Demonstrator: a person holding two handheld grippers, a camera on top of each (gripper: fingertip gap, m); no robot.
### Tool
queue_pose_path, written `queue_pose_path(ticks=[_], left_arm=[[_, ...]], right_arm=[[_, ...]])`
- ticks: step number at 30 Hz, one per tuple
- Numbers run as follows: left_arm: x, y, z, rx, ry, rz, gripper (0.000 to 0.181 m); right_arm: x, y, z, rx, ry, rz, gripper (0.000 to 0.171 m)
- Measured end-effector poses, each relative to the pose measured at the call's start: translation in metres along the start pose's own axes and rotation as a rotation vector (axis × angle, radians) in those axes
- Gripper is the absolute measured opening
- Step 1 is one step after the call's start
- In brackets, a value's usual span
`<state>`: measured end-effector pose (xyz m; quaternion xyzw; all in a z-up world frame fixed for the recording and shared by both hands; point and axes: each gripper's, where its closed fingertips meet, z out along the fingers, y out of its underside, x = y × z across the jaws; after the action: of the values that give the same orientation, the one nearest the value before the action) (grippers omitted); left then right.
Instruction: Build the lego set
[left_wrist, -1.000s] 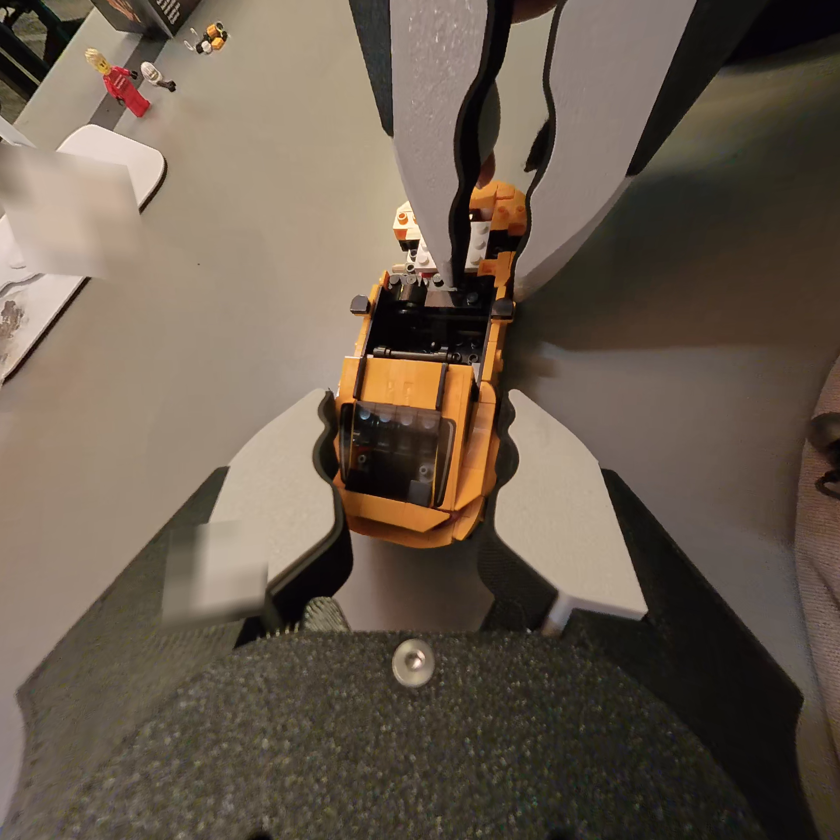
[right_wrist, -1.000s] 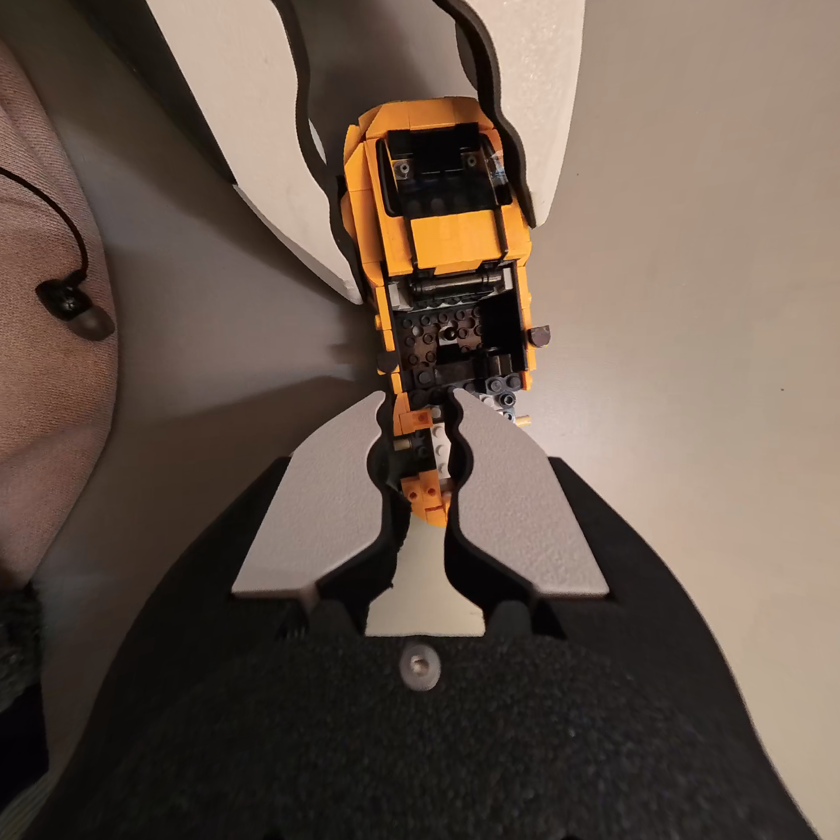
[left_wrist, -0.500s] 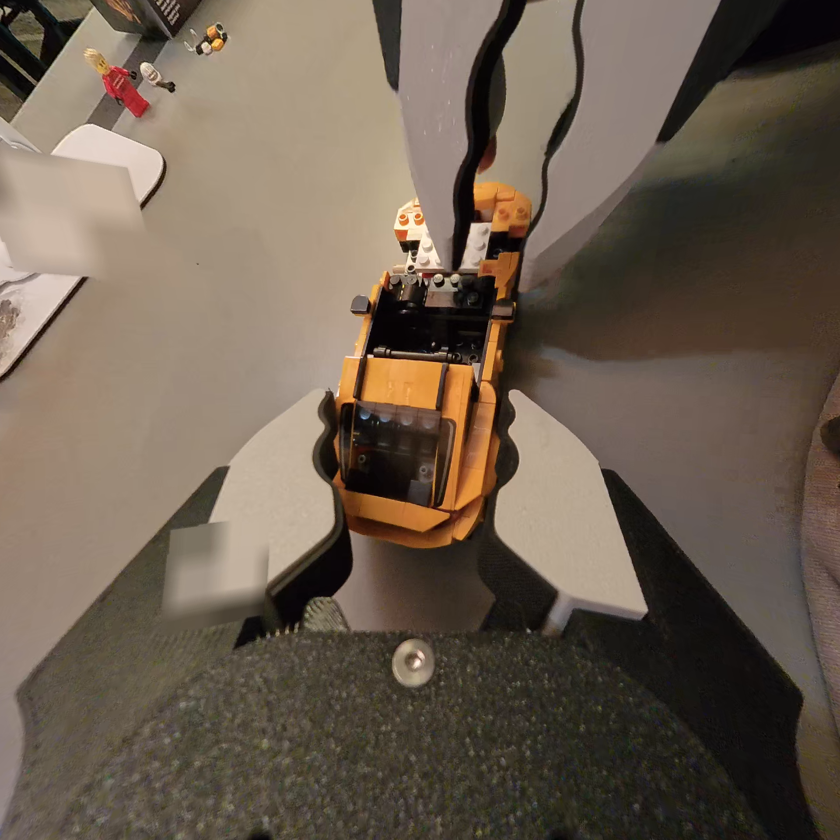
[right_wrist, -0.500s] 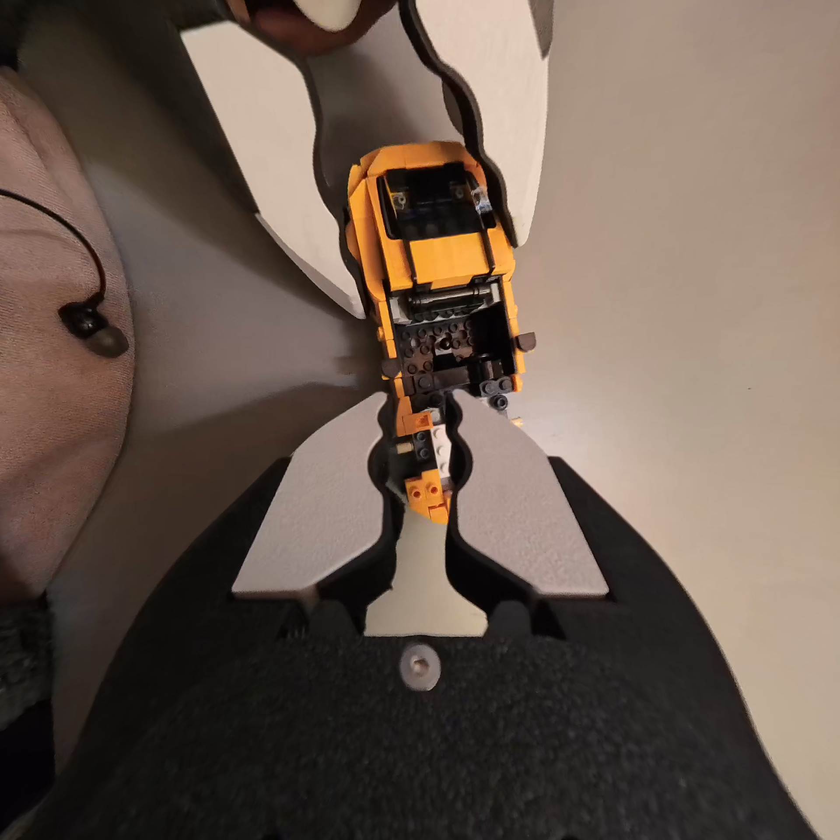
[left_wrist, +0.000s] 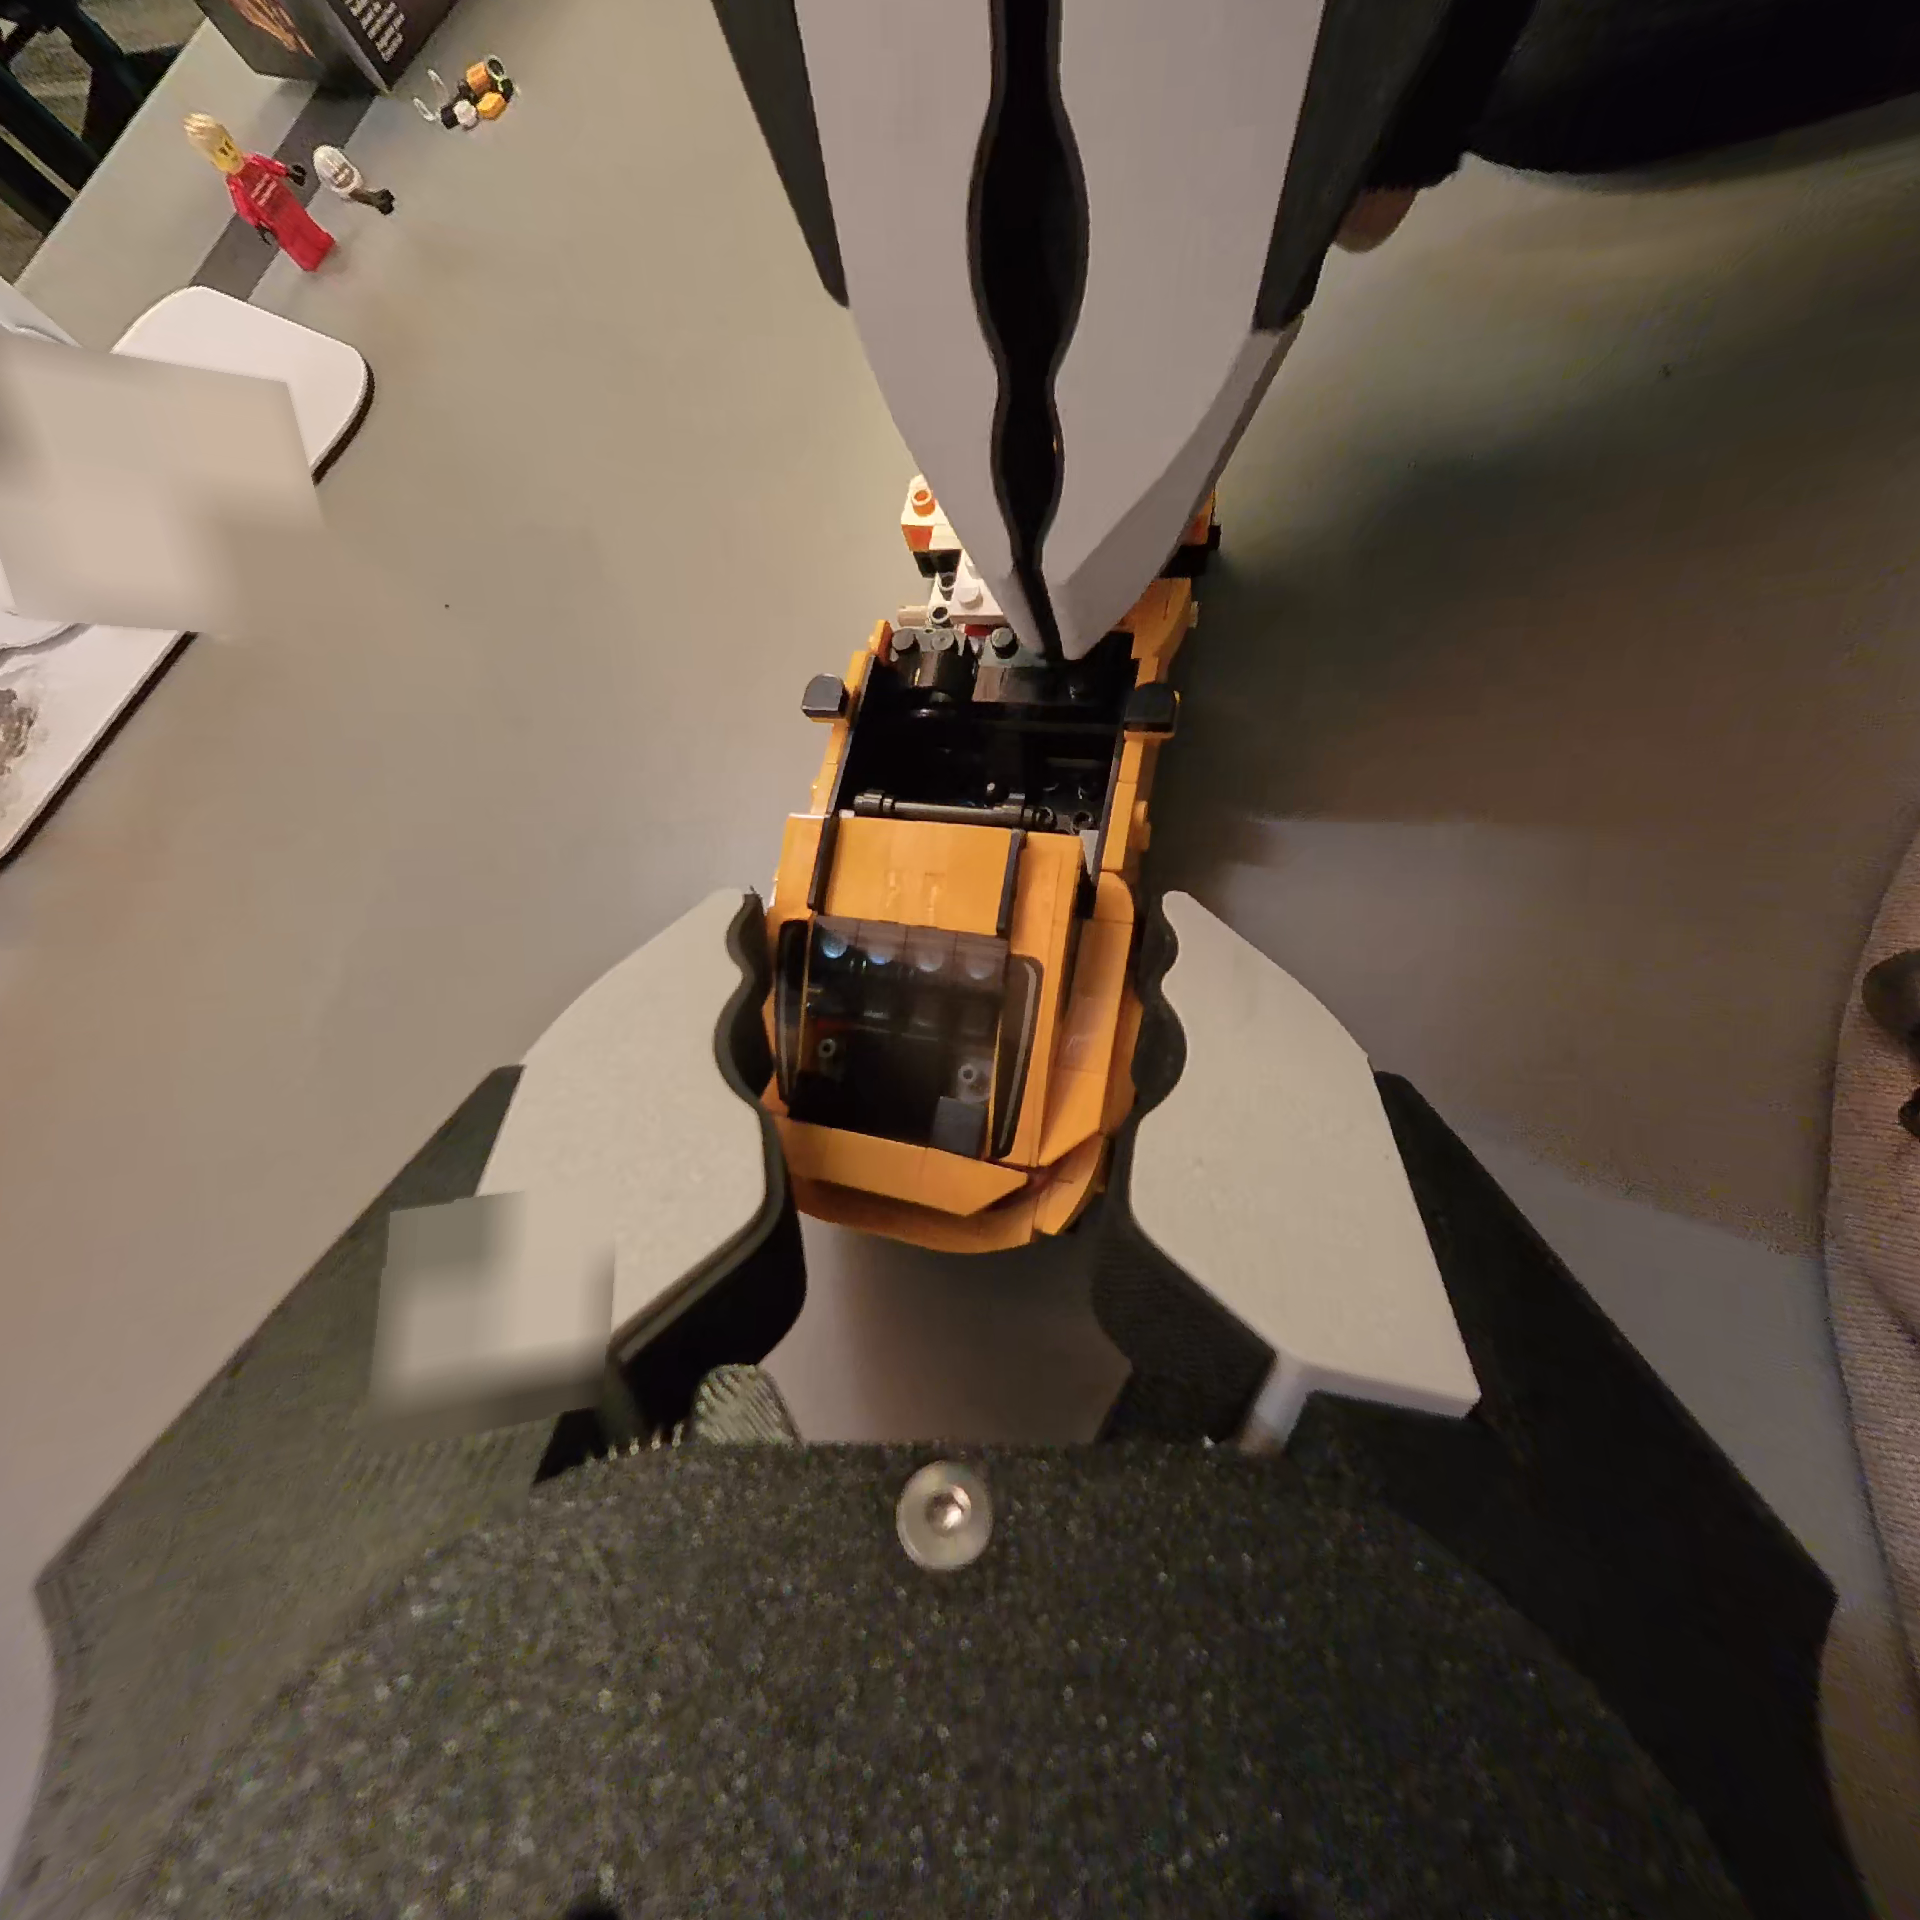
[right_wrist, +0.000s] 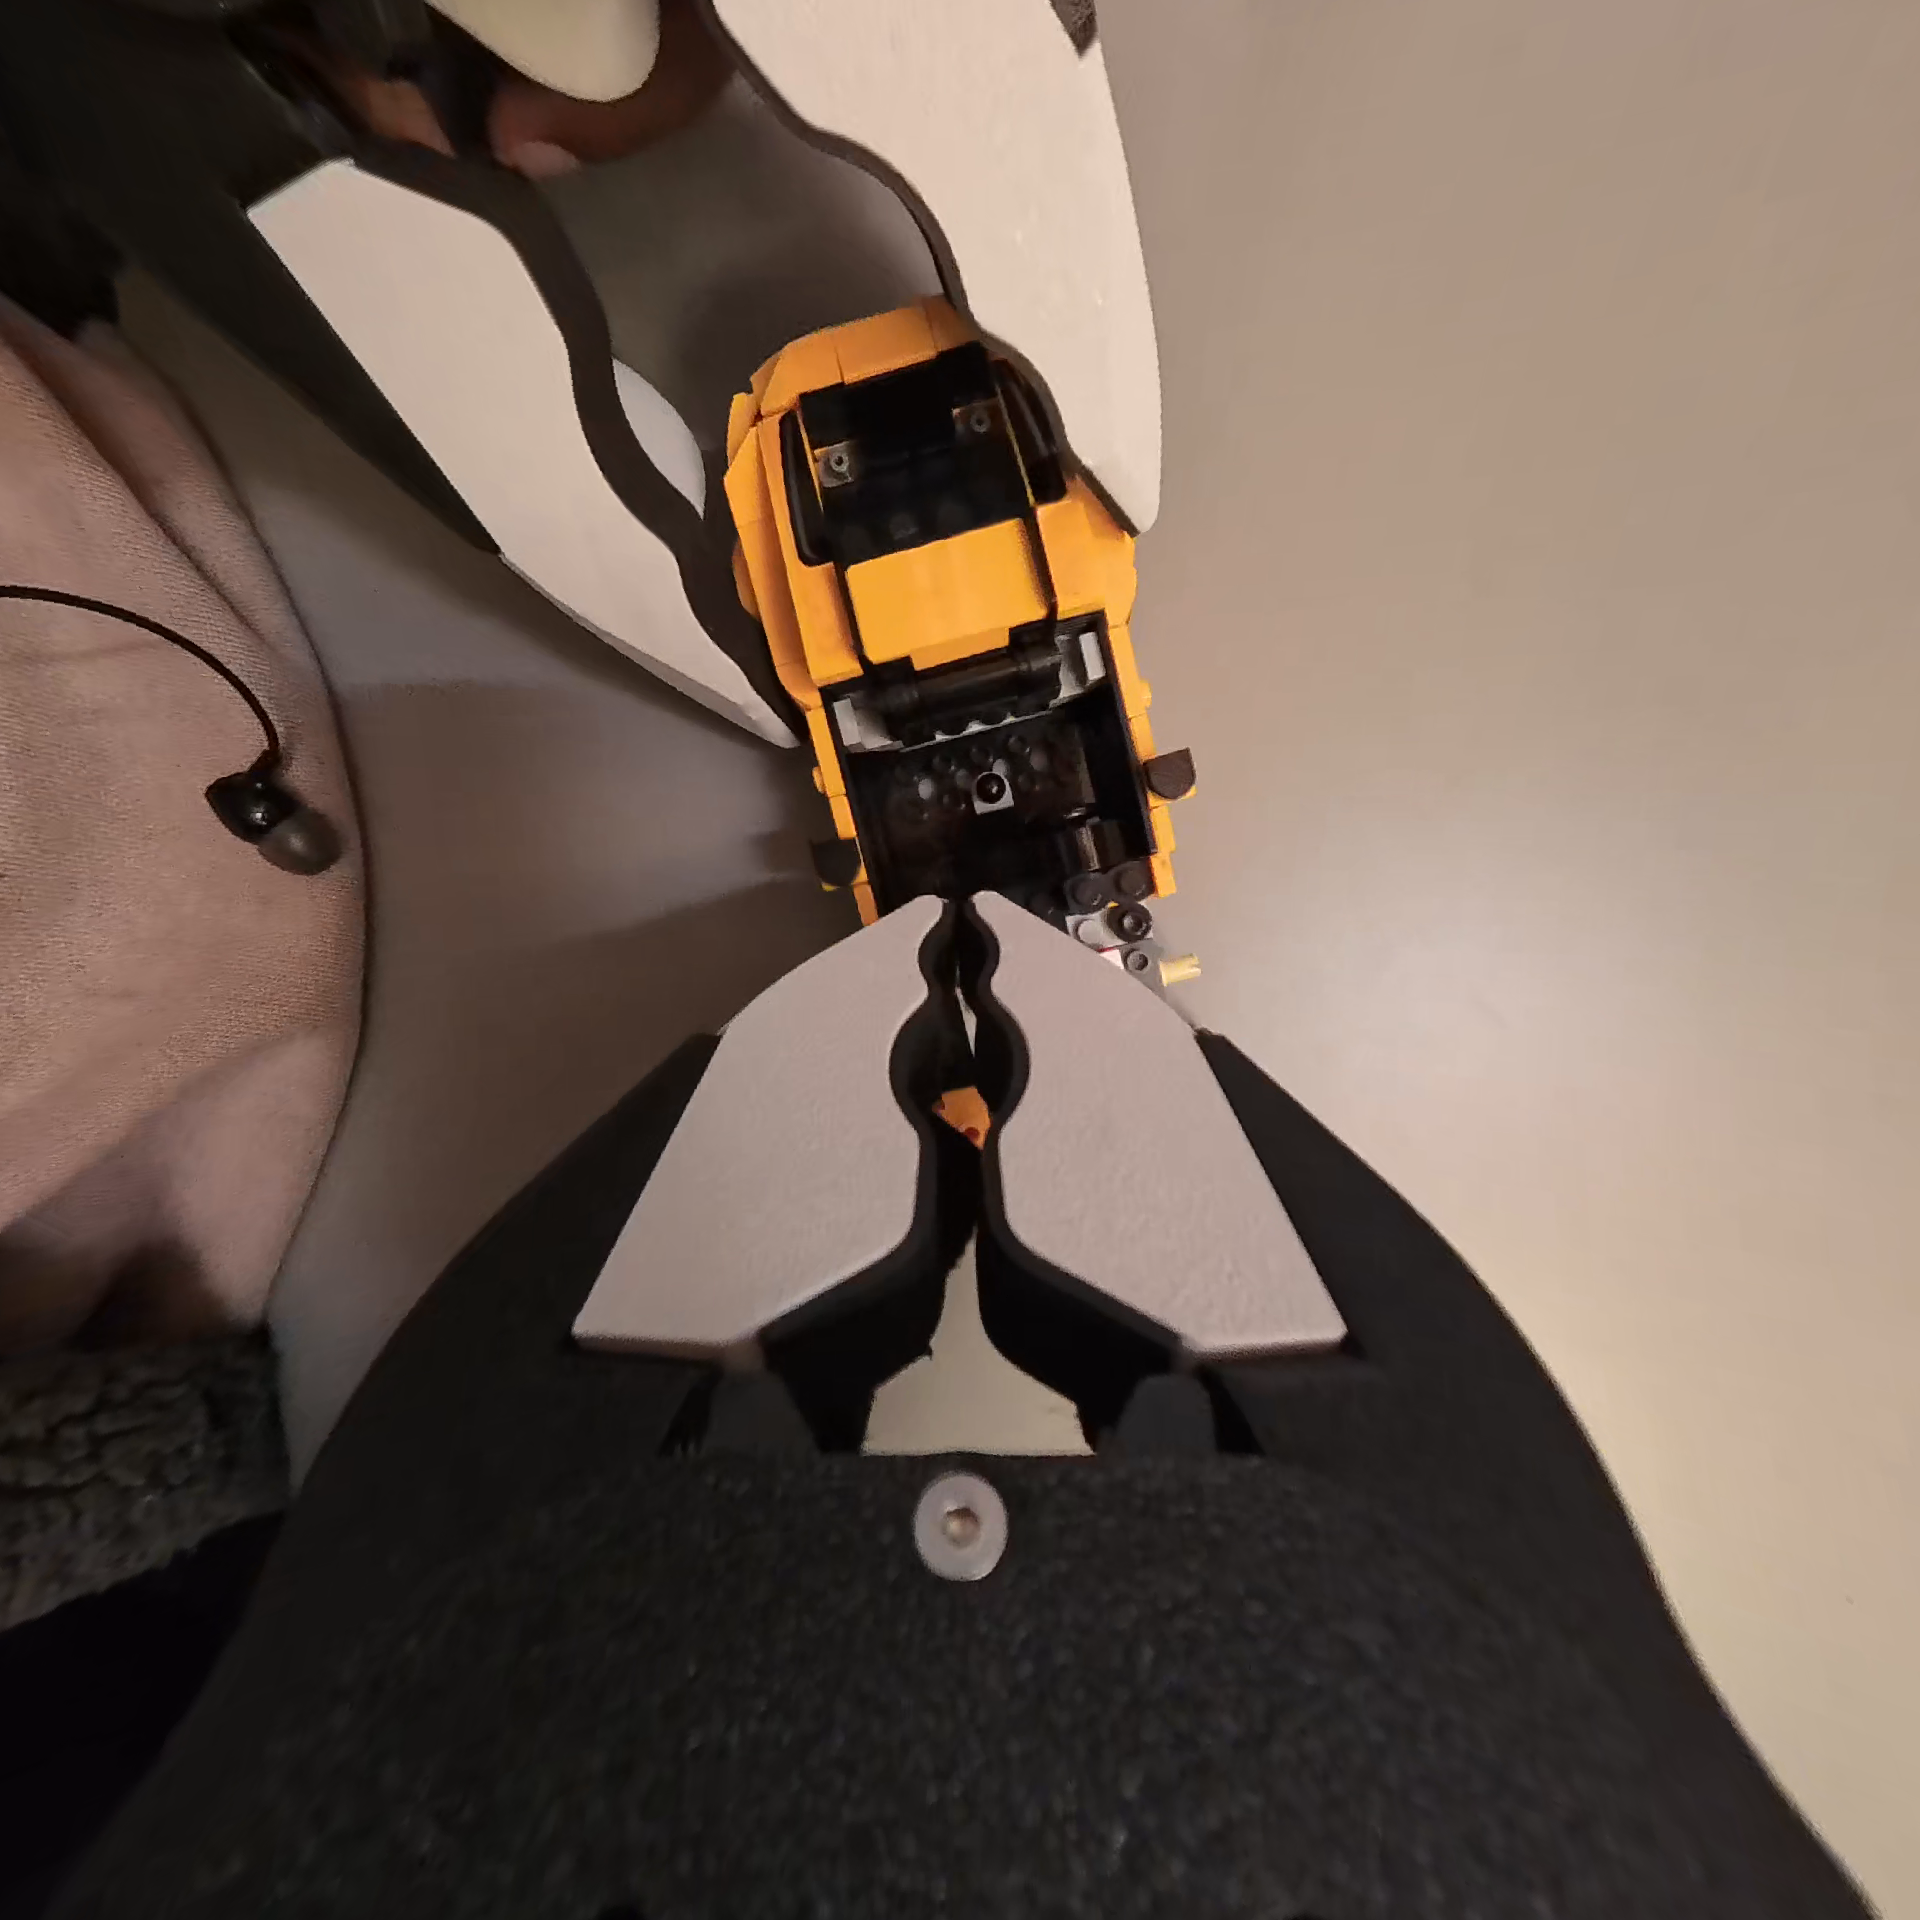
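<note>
An orange lego car (left_wrist: 935, 914) with an open black cockpit rests on the grey table (left_wrist: 520, 727). My left gripper (left_wrist: 956, 935) is shut on the car's windowed end, one finger on each side. My right gripper (right_wrist: 961, 912) is shut, and its tips touch the car (right_wrist: 945, 582) at the near edge of the cockpit. It covers the unfinished end of the car, where white, grey and orange bricks (left_wrist: 940, 540) show. In the left wrist view the right gripper (left_wrist: 1039, 639) comes down from the top. I cannot tell whether a small piece sits between its tips.
A red minifigure (left_wrist: 272, 197), small loose parts (left_wrist: 473, 94) and a dark box (left_wrist: 332, 31) lie at the far left. A white tray (left_wrist: 249, 353) and a printed booklet (left_wrist: 62, 717) sit at the left edge. A person's pink clothing with an earbud (right_wrist: 275, 821) is close by.
My right gripper has closed from partly open and moved forward over the car's unfinished end to the cockpit edge. My left gripper has kept its hold on the car.
</note>
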<state>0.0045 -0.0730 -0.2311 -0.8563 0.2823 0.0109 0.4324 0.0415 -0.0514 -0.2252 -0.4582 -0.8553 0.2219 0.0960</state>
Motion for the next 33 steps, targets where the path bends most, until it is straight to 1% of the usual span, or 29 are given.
queue_pose_path(ticks=[5,10,13,15,22,33], left_arm=[[0.0,0.0,0.0,0.0,-0.001,0.003,0.068],[-0.001,0.0,0.0,0.002,0.0,0.002,0.068],[-0.001,0.0,0.001,0.004,0.002,0.003,0.068],[-0.001,0.0,0.001,0.005,0.003,0.007,0.068],[-0.001,0.0,0.001,0.009,0.0,0.026,0.068],[-0.002,0.001,0.001,0.003,0.0,0.033,0.068]], right_arm=[[-0.001,0.0,0.002,-0.012,-0.012,0.005,0.0],[0.0,-0.001,0.001,0.031,-0.027,0.045,0.0],[0.005,-0.005,-0.01,0.099,-0.019,0.078,0.0],[0.009,-0.004,-0.018,0.107,0.007,0.072,0.0],[0.001,0.004,-0.002,0.019,-0.001,0.012,0.0],[0.0,0.005,-0.001,-0.095,0.0,-0.047,0.0]])
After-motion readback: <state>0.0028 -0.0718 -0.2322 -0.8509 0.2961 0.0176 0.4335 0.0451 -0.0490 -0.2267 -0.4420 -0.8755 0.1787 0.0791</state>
